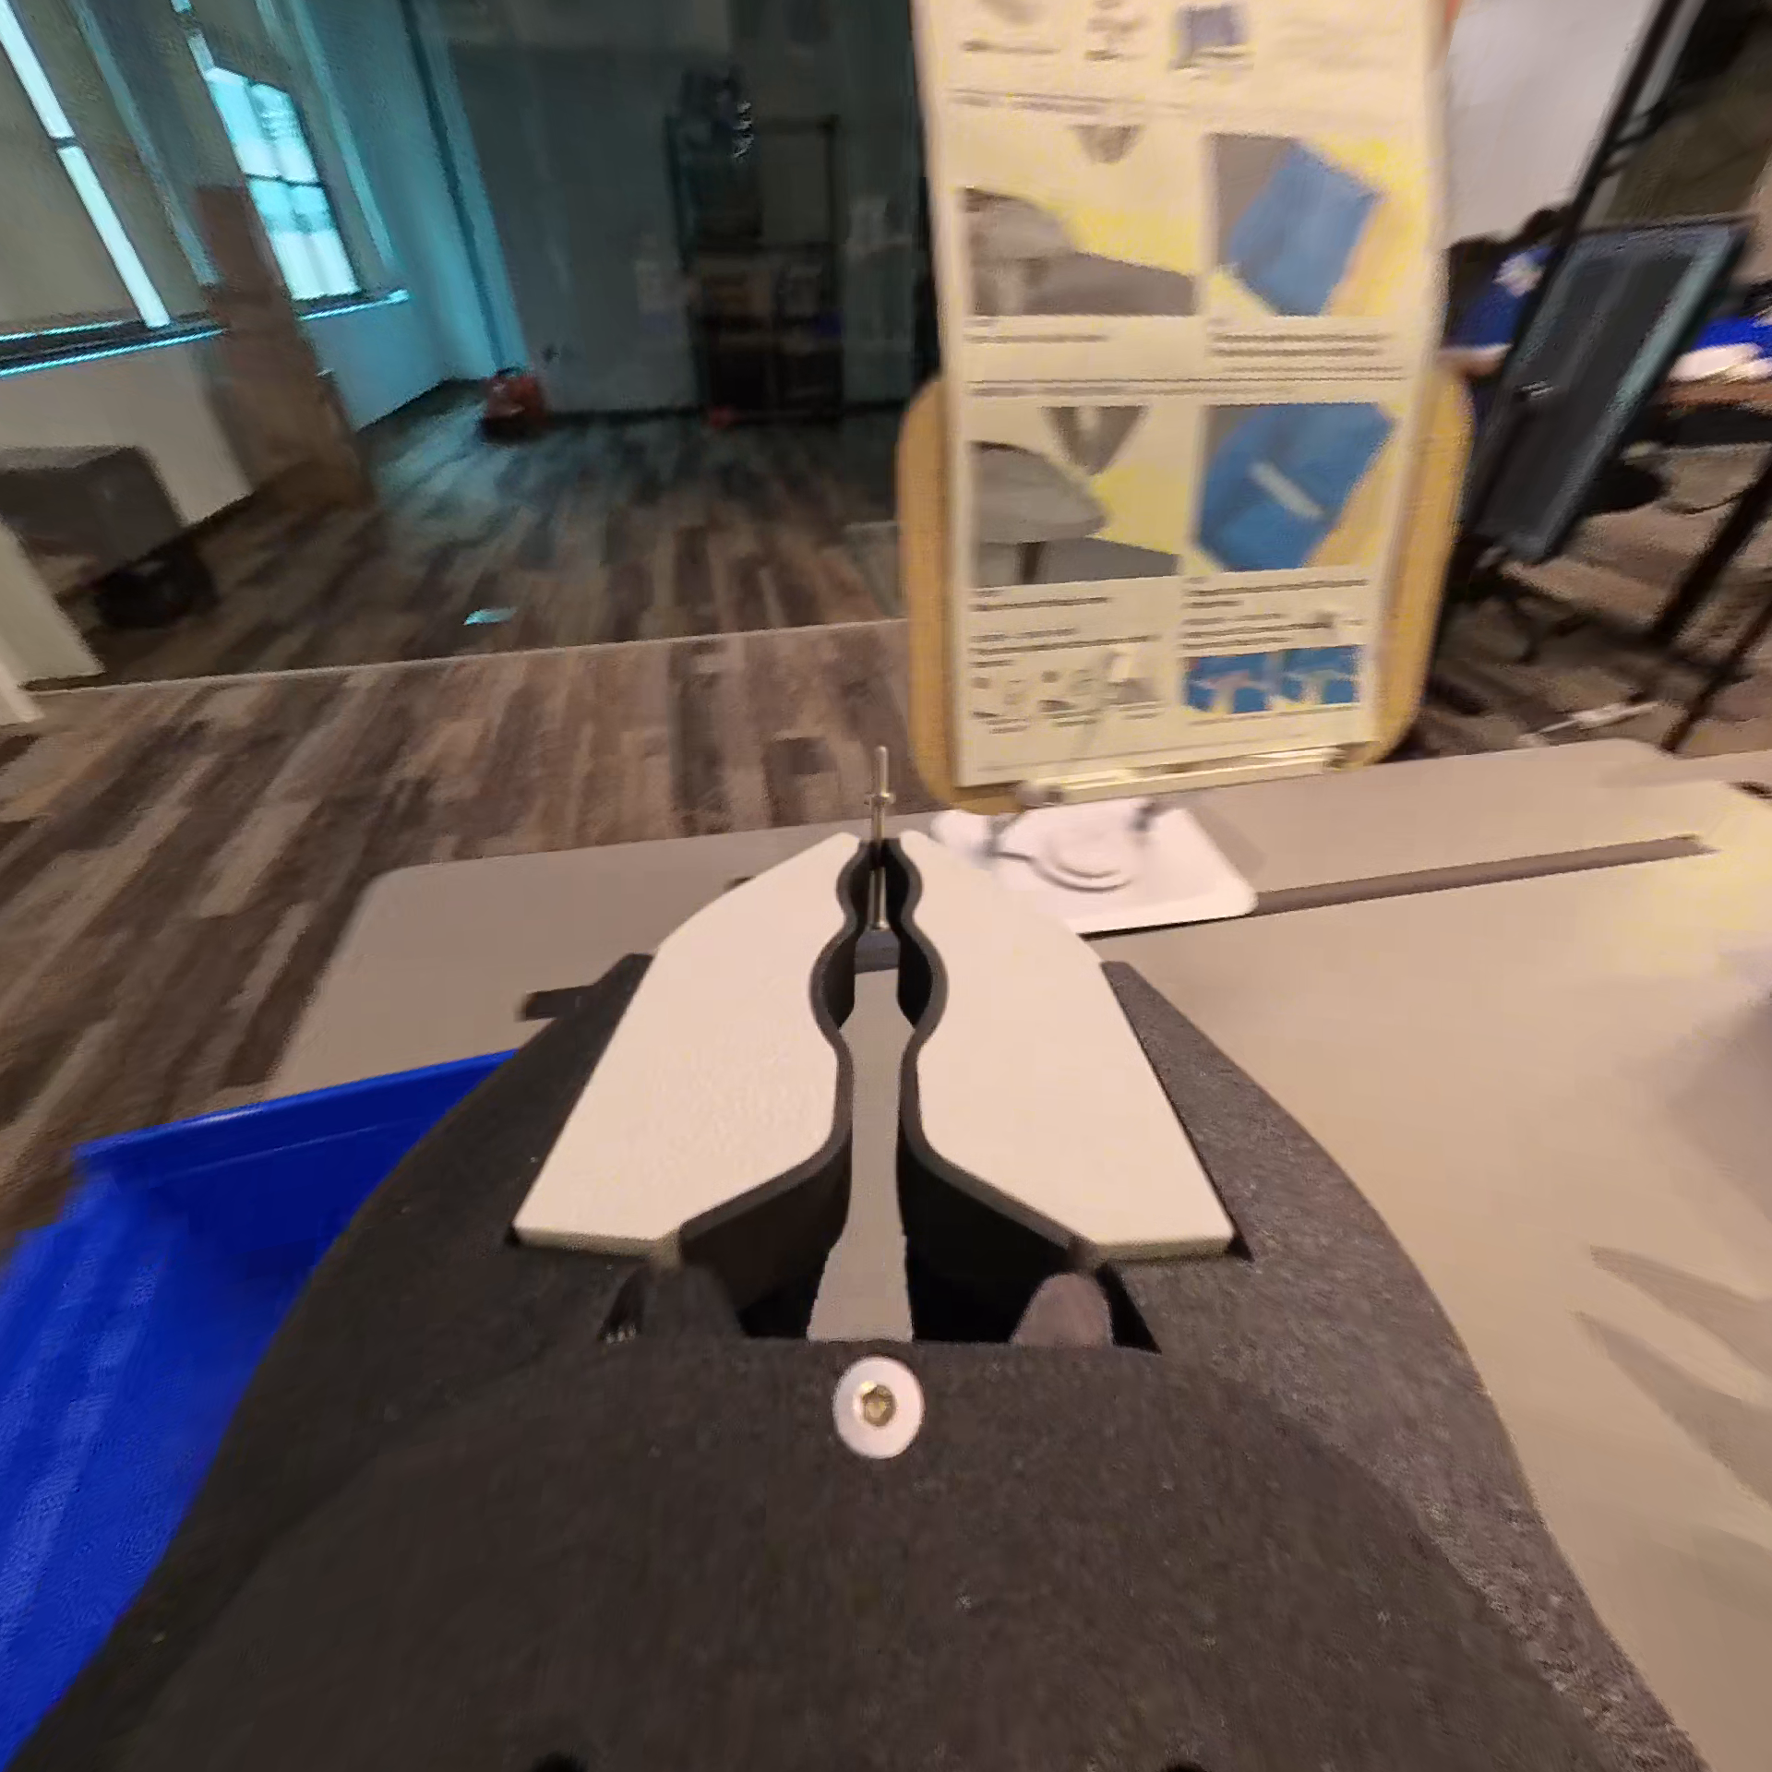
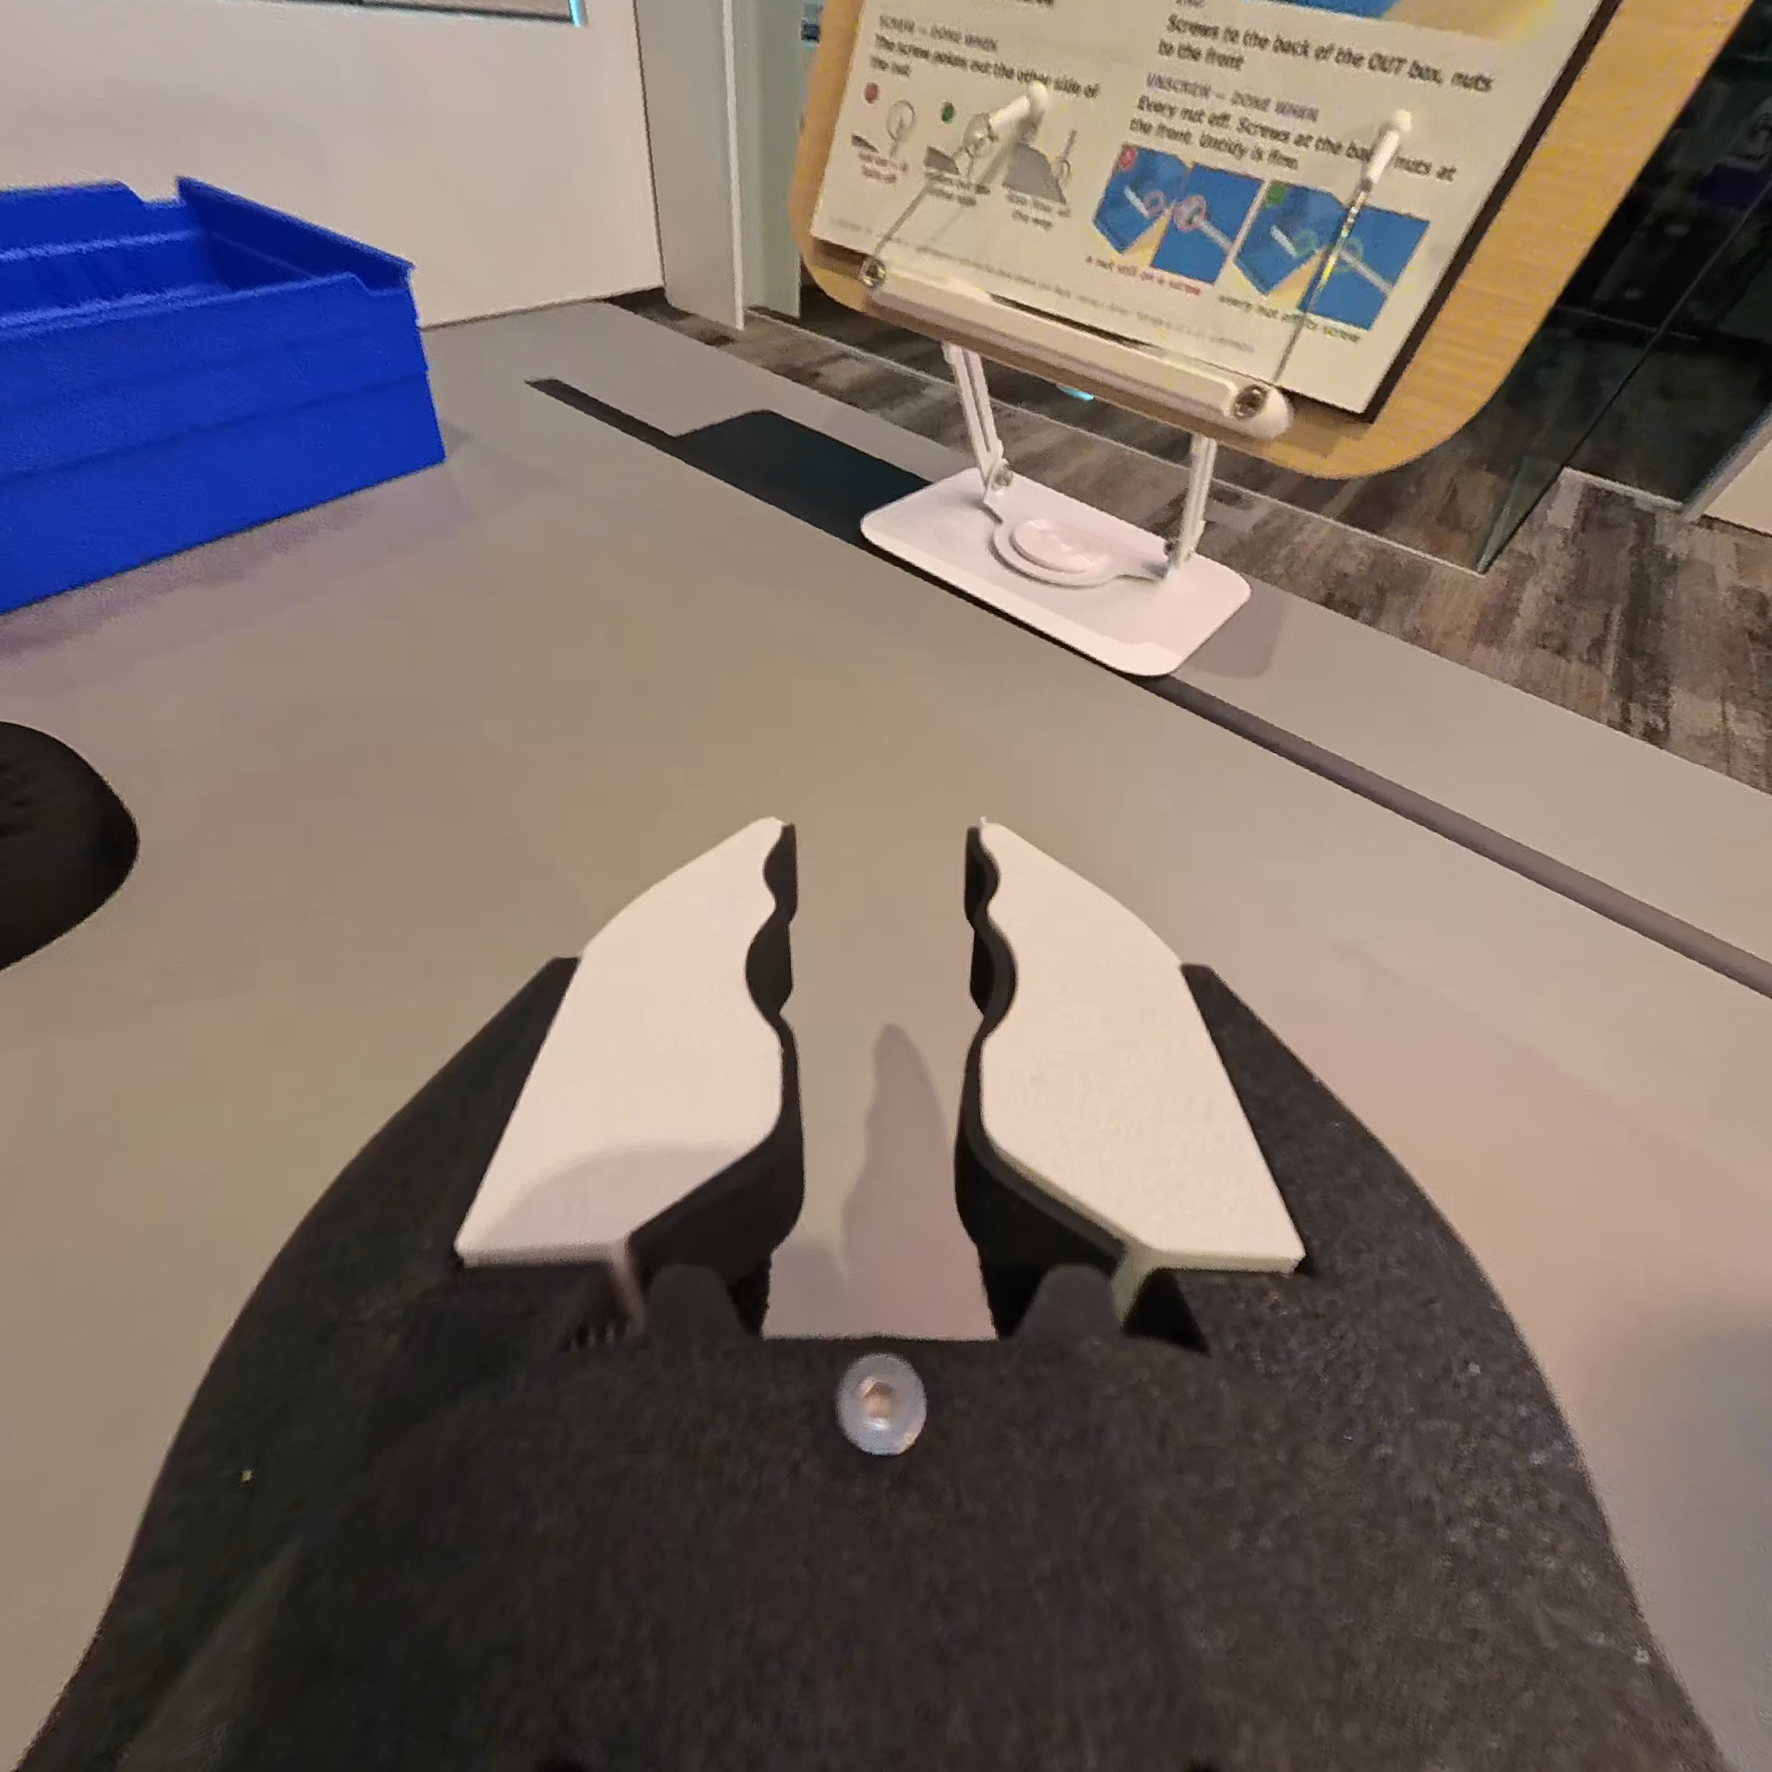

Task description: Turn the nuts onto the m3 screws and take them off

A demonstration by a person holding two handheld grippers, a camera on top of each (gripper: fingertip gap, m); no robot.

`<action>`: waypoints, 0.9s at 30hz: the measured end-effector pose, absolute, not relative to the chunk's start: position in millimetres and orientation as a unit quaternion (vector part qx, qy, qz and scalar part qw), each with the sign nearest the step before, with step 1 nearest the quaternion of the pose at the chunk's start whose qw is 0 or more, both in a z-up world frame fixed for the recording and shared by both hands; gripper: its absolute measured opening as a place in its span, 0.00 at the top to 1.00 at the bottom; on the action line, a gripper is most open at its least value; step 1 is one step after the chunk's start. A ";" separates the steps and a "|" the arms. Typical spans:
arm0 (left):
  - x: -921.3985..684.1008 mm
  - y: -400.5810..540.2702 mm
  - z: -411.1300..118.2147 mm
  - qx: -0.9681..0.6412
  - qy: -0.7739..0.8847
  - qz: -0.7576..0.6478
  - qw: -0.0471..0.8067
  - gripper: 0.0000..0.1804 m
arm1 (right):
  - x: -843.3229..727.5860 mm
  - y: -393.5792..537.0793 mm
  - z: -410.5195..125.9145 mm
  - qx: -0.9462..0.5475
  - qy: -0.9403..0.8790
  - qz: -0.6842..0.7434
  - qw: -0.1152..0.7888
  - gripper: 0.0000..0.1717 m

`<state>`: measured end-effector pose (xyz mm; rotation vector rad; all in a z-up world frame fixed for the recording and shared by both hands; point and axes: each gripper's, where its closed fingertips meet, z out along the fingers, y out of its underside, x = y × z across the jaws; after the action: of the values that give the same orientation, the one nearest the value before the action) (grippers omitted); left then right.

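My left gripper (image 1: 879,844) is shut on a thin silver screw (image 1: 878,825). The screw stands upright between the fingertips and pokes out above them, with a small nut or collar on its shaft. It is held above the grey table (image 1: 1390,1007). A blue bin (image 1: 221,1237) lies just below and left of this gripper. My right gripper (image 2: 880,834) is open and empty, low over the bare grey table (image 2: 575,719). The blue bin (image 2: 192,384) shows far left in the right wrist view. A black part of the other gripper (image 2: 48,844) shows at the left edge.
A wooden board with an instruction sheet (image 1: 1179,403) stands on a white stand (image 1: 1103,873) at the table's far edge; it also shows in the right wrist view (image 2: 1055,566). A dark seam (image 2: 1438,786) crosses the table. Wood floor lies beyond. The grippers' ends are close to 40 cm from one another.
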<state>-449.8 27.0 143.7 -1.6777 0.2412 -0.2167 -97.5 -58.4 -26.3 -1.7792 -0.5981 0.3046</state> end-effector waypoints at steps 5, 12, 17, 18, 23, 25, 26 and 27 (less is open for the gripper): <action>-339.9 5.7 80.2 -0.716 0.156 -0.171 0.659 0.99 | -107.4 -56.9 -33.0 -0.745 -0.277 0.131 0.592 0.81; -238.0 16.5 14.1 -0.680 0.213 -0.154 0.684 0.99 | -95.6 -13.6 -14.4 -0.712 -0.223 0.140 0.650 0.83; -208.4 28.9 -20.0 -0.669 0.228 -0.139 0.693 0.99 | -105.5 28.0 -18.3 -0.704 -0.213 0.204 0.646 0.84; -205.6 29.3 -25.9 -0.672 0.229 -0.152 0.687 0.99 | -110.3 31.7 -21.1 -0.699 -0.220 0.213 0.646 0.84; -203.5 31.4 -41.9 -0.694 0.231 -0.195 0.654 0.99 | -132.1 40.9 -37.0 -0.689 -0.253 0.238 0.636 0.85; -202.2 29.9 -42.8 -0.693 0.225 -0.221 0.648 0.99 | -145.3 34.0 -39.0 -0.679 -0.265 0.275 0.627 0.85; -198.5 28.2 -44.8 -0.695 0.231 -0.238 0.638 0.99 | -153.3 26.5 -40.0 -0.670 -0.277 0.299 0.620 0.85; -194.5 25.9 -46.8 -0.695 0.240 -0.253 0.628 0.99 | -160.3 19.1 -40.1 -0.661 -0.286 0.320 0.615 0.86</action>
<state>-194.5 25.9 -46.8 -1.5934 0.5499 -0.5802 -160.3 19.1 -40.1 -1.5243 -0.6592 0.7384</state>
